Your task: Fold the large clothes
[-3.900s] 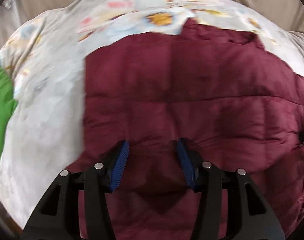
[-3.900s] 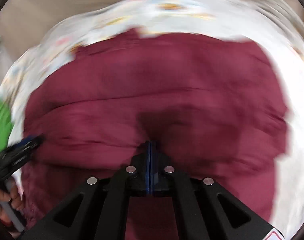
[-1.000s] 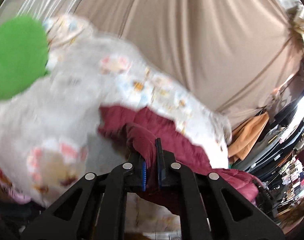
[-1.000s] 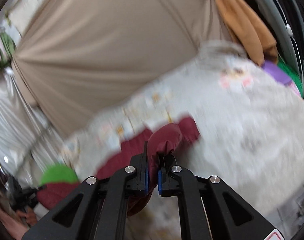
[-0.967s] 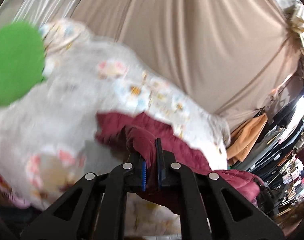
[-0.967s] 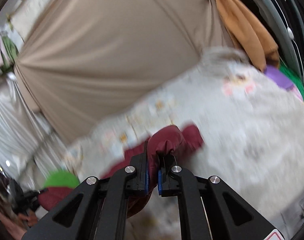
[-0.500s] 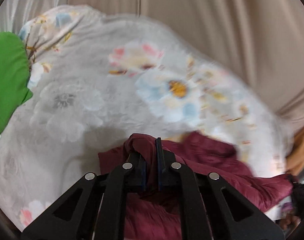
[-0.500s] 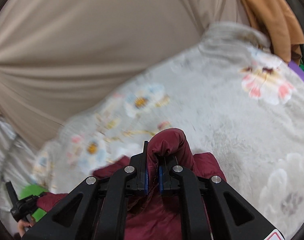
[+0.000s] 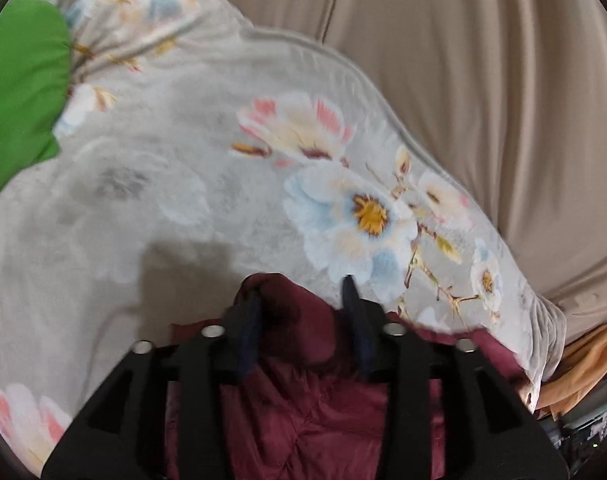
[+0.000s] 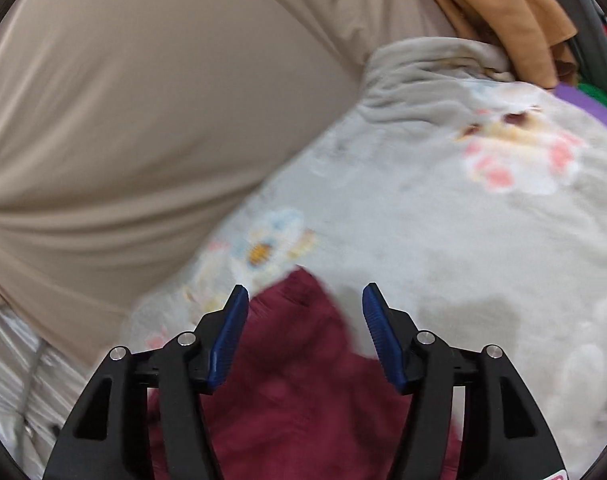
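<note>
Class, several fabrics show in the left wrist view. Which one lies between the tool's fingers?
The maroon quilted garment. The floral blanket, green cloth and beige curtain all sit farther off.

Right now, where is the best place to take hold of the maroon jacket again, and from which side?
Probably the raised fabric hump of the maroon jacket between the open left gripper: it stands proud of the floral blanket, so approach from above and pinch across it.

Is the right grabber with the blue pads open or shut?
Open. The right gripper has just been opening: its blue pads stand apart, and the puffy maroon jacket lies loose between them, unpinched, on the flowered grey blanket.
</note>
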Motion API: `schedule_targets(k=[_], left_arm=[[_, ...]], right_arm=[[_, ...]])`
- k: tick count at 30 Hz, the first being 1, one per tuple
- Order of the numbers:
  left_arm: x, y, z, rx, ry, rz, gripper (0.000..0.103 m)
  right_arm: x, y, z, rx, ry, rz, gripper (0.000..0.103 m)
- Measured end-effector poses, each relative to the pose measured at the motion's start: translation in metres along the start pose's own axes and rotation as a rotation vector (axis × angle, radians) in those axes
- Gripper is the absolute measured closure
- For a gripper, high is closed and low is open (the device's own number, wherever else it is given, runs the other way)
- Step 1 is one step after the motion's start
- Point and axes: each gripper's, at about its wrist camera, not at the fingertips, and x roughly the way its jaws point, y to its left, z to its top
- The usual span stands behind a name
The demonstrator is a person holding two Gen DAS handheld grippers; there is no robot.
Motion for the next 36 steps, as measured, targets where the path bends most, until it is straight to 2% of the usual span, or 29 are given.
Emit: schedule_targets(k=[1, 2, 3, 5, 7, 10, 13, 16, 20, 21, 22, 25, 26, 27, 28, 29, 30, 32, 34, 36], left_arm=[[-0.006, 0.006, -0.006, 0.011, -0.001, 0.022, 0.052], [-0.009, 0.013, -0.014, 0.027, 0.001, 0.073, 0.04], [-0.01, 0.017, -0.021, 0.042, 0.005, 0.114, 0.036], [-0.01, 0.03, -0.039, 0.083, 0.042, 0.164, 0.036], [-0.01, 0.039, -0.048, 0.077, 0.066, 0.159, 0.036], [-0.008, 0.051, -0.058, 0.077, 0.113, 0.173, 0.034], [-0.006, 0.069, -0.079, 0.027, 0.215, 0.12, 0.031], [0.003, 0.079, -0.103, 0.001, 0.303, 0.103, 0.027], [0.005, 0.074, -0.113, -0.001, 0.277, 0.089, 0.027], [0.008, 0.072, -0.114, 0.0, 0.278, 0.086, 0.027], [0.011, 0.072, -0.116, -0.002, 0.285, 0.089, 0.027], [0.02, 0.067, -0.117, 0.007, 0.302, 0.089, 0.029], [0.021, 0.066, -0.117, 0.017, 0.307, 0.081, 0.036], [0.021, 0.062, -0.117, 0.041, 0.325, 0.066, 0.048], [0.02, 0.059, -0.117, 0.063, 0.339, 0.058, 0.057], [0.016, 0.055, -0.117, 0.092, 0.346, 0.052, 0.072], [0.009, 0.052, -0.116, 0.132, 0.355, 0.044, 0.086], [-0.009, 0.054, -0.117, 0.155, 0.379, -0.005, 0.094], [-0.027, 0.056, -0.124, 0.191, 0.408, -0.029, 0.097], [-0.045, 0.058, -0.137, 0.233, 0.448, -0.02, 0.097]], right_arm=[[0.0, -0.006, -0.008, -0.036, 0.032, -0.036, 0.043], [0.003, -0.012, -0.02, -0.084, 0.076, -0.081, 0.043], [0.005, -0.016, -0.029, -0.112, 0.108, -0.11, 0.043], [0.01, -0.025, -0.05, -0.15, 0.17, -0.149, 0.043], [0.012, -0.026, -0.065, -0.159, 0.203, -0.141, 0.043], [0.015, -0.023, -0.075, -0.168, 0.206, -0.127, 0.043], [0.019, -0.019, -0.074, -0.153, 0.212, -0.116, 0.043], [0.02, -0.018, -0.07, -0.124, 0.232, -0.121, 0.043], [-0.015, -0.003, -0.065, -0.127, 0.12, -0.058, 0.044], [-0.016, 0.001, -0.066, -0.147, 0.125, -0.047, 0.042], [-0.013, 0.005, -0.068, -0.166, 0.15, -0.042, 0.042], [0.02, 0.009, -0.085, -0.227, 0.314, -0.071, 0.043], [0.028, 0.007, -0.092, -0.235, 0.35, -0.104, 0.054], [0.028, 0.005, -0.094, -0.218, 0.343, -0.113, 0.08], [0.021, 0.002, -0.094, -0.169, 0.346, -0.082, 0.09], [0.011, 0.001, -0.094, -0.145, 0.328, -0.065, 0.096], [-0.004, 0.0, -0.094, -0.13, 0.302, -0.045, 0.099], [-0.036, -0.003, -0.099, -0.12, 0.28, -0.027, 0.1], [-0.064, -0.013, -0.11, -0.133, 0.297, -0.036, 0.1], [-0.085, -0.024, -0.125, -0.133, 0.341, -0.064, 0.1]])
